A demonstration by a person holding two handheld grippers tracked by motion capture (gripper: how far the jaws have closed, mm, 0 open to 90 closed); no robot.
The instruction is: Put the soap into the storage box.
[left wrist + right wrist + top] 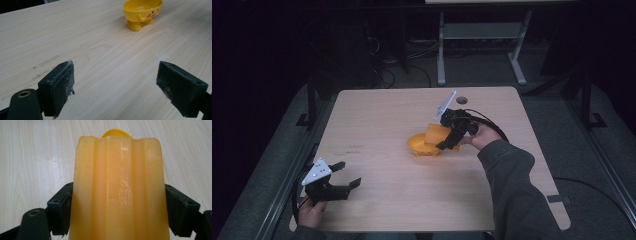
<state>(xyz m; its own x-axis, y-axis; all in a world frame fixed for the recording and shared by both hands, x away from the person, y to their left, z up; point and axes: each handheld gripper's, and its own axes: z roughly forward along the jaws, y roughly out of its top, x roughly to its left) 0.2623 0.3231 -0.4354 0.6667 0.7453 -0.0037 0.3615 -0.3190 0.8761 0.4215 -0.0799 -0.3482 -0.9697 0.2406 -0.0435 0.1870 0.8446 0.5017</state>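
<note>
Forearms come in from the bottom of the high view, one at each side of the wooden table (377, 200). The person's right arm, in a grey sleeve (512, 185), reaches forward and inward toward the middle of the tabletop, the hand wrapped around the right gripper (451, 141), which points down and to the left with its grey three-cornered plate raised behind it. Its jaws are clamped on a translucent orange ribbed cup (118, 192), one pad pressed to each side (the right gripper view looks straight along the cup's fluted wall, with the table beneath). In the high view that cup (435, 134) is tilted, its far end over or touching the yellow bowl (422, 146); whether the two actually meet I cannot tell. The bowl stands upright on the table near the centre, and the left gripper view shows it (142, 12) as a small footed bowl with a cartoon face on its side. The left hand (310, 210) rests low at the near left corner of the table, well apart from the bowl. It holds the left gripper (346, 175) roughly level, aimed toward the centre of the table, with its jaws spread wide and nothing but bare wood between them.
</note>
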